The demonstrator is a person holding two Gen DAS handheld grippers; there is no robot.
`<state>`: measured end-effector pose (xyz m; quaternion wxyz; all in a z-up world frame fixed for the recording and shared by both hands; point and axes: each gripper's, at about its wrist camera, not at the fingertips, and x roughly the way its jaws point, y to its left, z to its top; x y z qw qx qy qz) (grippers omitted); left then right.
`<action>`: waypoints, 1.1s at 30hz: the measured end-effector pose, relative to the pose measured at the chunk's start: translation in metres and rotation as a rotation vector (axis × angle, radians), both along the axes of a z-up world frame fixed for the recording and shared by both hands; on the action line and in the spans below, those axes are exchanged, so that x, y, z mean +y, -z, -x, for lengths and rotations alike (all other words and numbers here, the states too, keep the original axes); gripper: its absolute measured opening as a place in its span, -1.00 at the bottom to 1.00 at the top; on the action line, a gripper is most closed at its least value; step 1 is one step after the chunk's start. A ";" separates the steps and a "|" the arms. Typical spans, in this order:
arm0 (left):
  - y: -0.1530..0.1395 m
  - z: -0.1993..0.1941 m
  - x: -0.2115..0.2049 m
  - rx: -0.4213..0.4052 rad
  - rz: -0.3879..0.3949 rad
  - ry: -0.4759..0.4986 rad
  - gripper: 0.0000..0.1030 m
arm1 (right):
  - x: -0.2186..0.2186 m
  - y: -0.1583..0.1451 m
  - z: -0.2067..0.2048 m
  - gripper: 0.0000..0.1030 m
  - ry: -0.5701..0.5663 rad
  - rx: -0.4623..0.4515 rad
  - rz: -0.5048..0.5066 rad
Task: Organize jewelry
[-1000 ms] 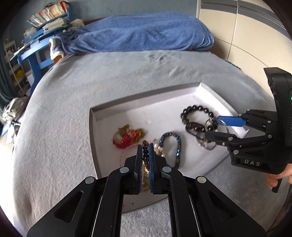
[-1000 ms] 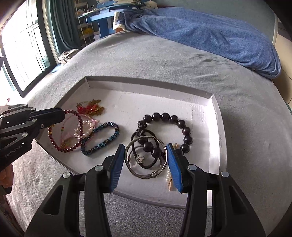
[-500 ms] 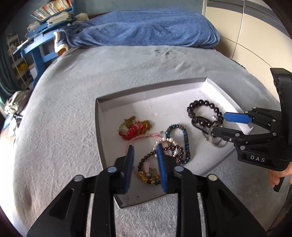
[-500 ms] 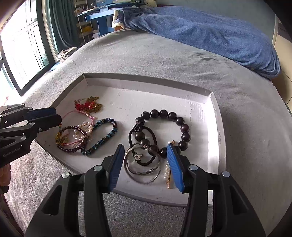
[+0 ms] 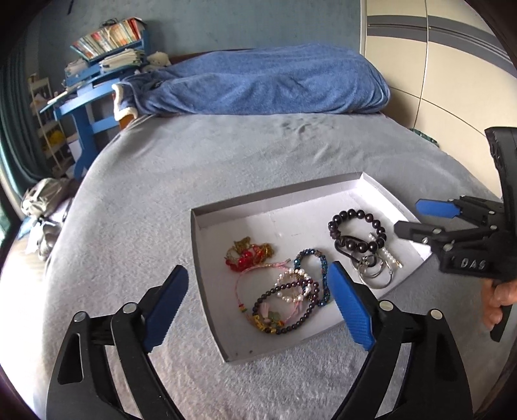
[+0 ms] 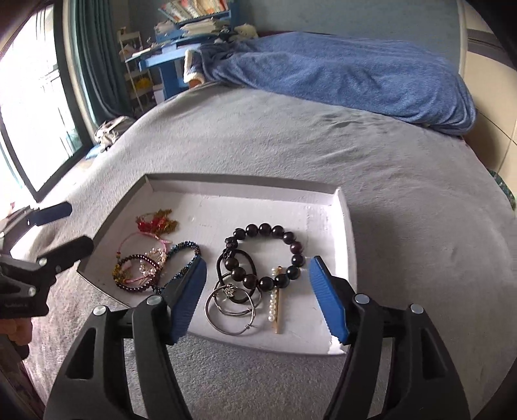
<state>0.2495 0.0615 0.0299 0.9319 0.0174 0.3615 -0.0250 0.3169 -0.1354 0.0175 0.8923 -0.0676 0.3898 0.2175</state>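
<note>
I'm holding my left gripper [image 5: 258, 297] and right gripper [image 6: 257, 294] with jaws spread wide, gripping nothing. Tray [image 6: 345, 232] is sitting on the bed [image 6: 290, 135]; tangled bracelets [image 5: 284, 300] lying between left jaws, dark bead bracelet [image 6: 268, 255] and rings [image 6: 231, 307] between right jaws.

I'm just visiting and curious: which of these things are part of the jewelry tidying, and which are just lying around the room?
Part of the job:
white tray
dark bead bracelet
silver hoops
pearl hair clip
blue bead bracelet
tangled bracelets
red and gold charm

Just lying about:
blue blanket
blue desk
books
</note>
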 end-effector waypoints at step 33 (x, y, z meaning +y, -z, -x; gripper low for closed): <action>0.000 0.096 -0.012 -0.194 0.043 -0.072 0.90 | -0.029 -0.007 0.109 0.89 0.048 -0.303 -0.142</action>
